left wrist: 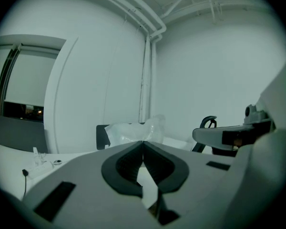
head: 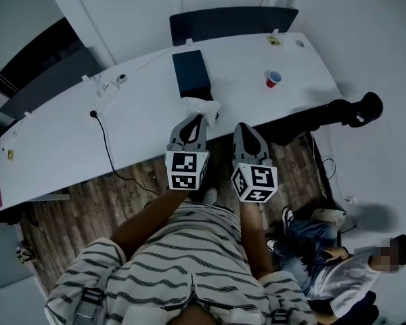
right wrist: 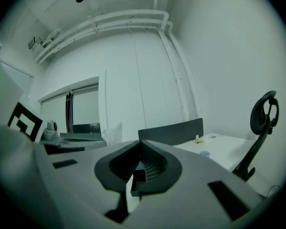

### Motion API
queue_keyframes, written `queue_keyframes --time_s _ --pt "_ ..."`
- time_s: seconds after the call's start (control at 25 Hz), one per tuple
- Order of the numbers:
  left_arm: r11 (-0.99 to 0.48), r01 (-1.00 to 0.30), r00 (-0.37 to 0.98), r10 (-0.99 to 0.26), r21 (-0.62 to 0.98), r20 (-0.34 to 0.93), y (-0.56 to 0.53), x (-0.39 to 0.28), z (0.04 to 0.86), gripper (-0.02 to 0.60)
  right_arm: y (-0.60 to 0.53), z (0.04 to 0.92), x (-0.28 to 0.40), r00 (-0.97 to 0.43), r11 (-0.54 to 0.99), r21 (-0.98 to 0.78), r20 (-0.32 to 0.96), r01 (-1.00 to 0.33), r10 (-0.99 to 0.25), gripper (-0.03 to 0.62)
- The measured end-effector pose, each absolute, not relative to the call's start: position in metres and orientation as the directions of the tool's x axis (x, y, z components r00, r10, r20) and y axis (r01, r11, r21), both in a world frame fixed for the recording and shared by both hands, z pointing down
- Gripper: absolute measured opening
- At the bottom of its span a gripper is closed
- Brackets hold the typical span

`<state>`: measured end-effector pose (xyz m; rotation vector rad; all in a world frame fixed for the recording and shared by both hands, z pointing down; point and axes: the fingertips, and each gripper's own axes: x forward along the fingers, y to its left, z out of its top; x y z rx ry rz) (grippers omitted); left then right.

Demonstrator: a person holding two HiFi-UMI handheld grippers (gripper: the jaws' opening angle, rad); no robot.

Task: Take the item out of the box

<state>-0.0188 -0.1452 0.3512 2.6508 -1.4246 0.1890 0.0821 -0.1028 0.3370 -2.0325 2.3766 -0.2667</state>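
The right gripper [head: 242, 127] has its jaws pressed together, empty. Just left of it, the left gripper [head: 197, 118] pinches a crumpled clear plastic bag [head: 201, 105] at the near edge of the white table [head: 142, 114]. The dark rectangular box [head: 191, 73] lies just beyond the bag.

Table [head: 142, 117]: long, white.
Middle: dark box [head: 191, 74]; crumpled plastic bag [head: 201, 105] at near edge.
Right: red cup [head: 273, 79].
Left: black cable [head: 103, 133].

All three pictures are dim and underexposed, with a cool blue-green cast and soft, even light that leaves only faint shadows beneath the worktop [head: 142, 114], while fisheye distortion bows the worktop's edges, black vignetting rings both gripper views, and their near foreground is soft and unfocused.
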Motion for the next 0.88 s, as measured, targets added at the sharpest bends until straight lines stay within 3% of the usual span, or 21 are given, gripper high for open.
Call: queue_keyframes --time_s 0.88 --pt "-0.567 -0.824 0.561 -0.819 -0.022 0.119 -0.150 -0.021 0.343 0.026 -0.120 0.344 0.081 -0.156 0.143 -0.118 0.112 -0.983 -0.981 0.018"
